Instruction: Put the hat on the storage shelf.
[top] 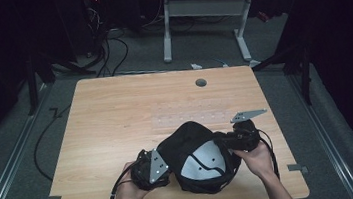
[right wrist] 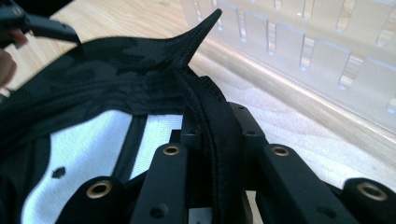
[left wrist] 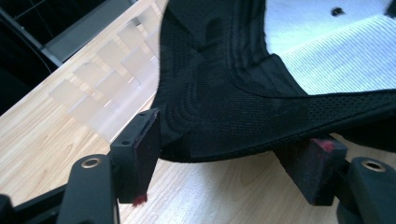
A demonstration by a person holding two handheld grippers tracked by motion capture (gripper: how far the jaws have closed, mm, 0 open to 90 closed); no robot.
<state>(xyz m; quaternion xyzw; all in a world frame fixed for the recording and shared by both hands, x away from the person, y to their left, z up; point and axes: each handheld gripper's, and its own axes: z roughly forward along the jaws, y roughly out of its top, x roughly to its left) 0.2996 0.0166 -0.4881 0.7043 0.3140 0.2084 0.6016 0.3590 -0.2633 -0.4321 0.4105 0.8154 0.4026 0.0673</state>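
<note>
Your right tongs [right wrist: 212, 154] are clamping the black cap's [top: 189, 141] rim; your left tongs [left wrist: 233, 158] are standing wide apart, straddling its edge on the bench [top: 111, 117].

No text, label, brand, number or sign can be read in any of the views. The black fabric cap with the white mesh lining [top: 199, 160] carries no readable mark on the parts that show. The light wooden table top [top: 116, 121] has only wood grain. The clear plastic slotted rack [right wrist: 299, 51] is plain, and the black jaws of both grippers show only screws and brass-coloured rivets.
</note>
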